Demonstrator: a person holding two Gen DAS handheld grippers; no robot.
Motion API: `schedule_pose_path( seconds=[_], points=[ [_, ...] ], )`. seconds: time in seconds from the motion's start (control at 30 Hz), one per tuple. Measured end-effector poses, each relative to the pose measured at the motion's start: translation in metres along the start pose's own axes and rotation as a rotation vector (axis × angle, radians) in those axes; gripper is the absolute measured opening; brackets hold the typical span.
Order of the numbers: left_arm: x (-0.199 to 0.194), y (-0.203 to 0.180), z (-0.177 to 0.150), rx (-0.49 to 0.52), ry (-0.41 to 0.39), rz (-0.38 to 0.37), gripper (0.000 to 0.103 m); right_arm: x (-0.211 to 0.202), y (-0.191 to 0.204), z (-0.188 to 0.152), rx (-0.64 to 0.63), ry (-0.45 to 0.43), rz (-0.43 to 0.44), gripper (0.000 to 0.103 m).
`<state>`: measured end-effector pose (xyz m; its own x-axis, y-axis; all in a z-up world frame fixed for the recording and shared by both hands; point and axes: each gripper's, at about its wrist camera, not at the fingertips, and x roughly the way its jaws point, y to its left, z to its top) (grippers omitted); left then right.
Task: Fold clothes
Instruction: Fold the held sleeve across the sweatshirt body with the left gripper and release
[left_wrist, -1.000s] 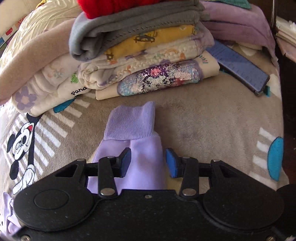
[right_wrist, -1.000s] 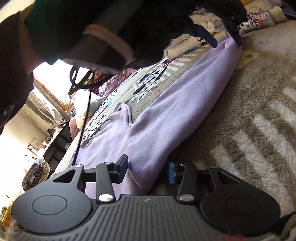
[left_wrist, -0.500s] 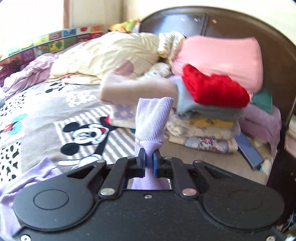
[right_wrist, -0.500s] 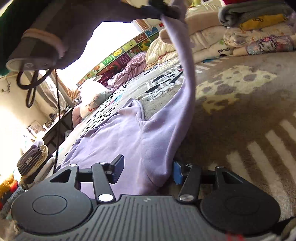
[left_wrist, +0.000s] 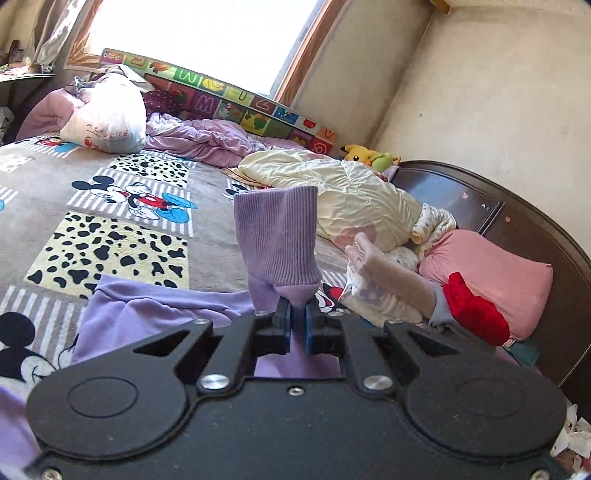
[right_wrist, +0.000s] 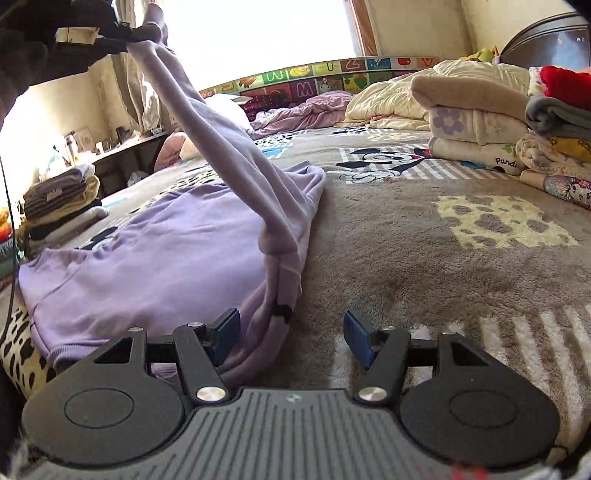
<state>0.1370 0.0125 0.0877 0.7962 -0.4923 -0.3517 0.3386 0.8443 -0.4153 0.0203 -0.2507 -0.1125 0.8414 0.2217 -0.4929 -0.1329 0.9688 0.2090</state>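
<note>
A lilac sweatshirt (right_wrist: 155, 251) lies spread on the patterned bed blanket (right_wrist: 424, 236). My left gripper (left_wrist: 297, 319) is shut on its sleeve just below the ribbed cuff (left_wrist: 277, 236), which stands up above the jaws. In the right wrist view that sleeve (right_wrist: 218, 140) rises taut from the armpit to the left gripper (right_wrist: 110, 35) at the top left. My right gripper (right_wrist: 291, 332) is open low over the blanket, its left finger against the sweatshirt's side edge, nothing clamped.
A stack of folded clothes (right_wrist: 517, 122) with a red item (left_wrist: 476, 314) on top sits by the pink pillow (left_wrist: 491, 284) and dark headboard (left_wrist: 535, 229). A cream duvet (left_wrist: 351, 195) and lilac bedding (left_wrist: 199, 138) lie further back. Another folded pile (right_wrist: 62, 203) stands at the left.
My left gripper closed on the sleeve near the cuff and lifted it high, swinging left over the sweatshirt's body. The right gripper stayed open beside the side edge.
</note>
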Motion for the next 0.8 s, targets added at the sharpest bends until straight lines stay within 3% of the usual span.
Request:
schedule_pose_path(
  seconds=[0.17,0.63,0.8],
  points=[
    [-0.039,0.033,-0.014,-0.027,-0.053,0.051,0.006,0.003,0.005,-0.005,-0.040,0.021,-0.018,0.062],
    [-0.039,0.160,-0.092,-0.260,0.007,0.250,0.005,-0.006,0.008,-0.009,-0.070,0.024,0.002,0.067],
    [-0.042,0.165,-0.097,-0.261,0.001,0.244,0.005,-0.031,0.009,-0.005,-0.071,-0.021,0.058,0.067]
  ],
)
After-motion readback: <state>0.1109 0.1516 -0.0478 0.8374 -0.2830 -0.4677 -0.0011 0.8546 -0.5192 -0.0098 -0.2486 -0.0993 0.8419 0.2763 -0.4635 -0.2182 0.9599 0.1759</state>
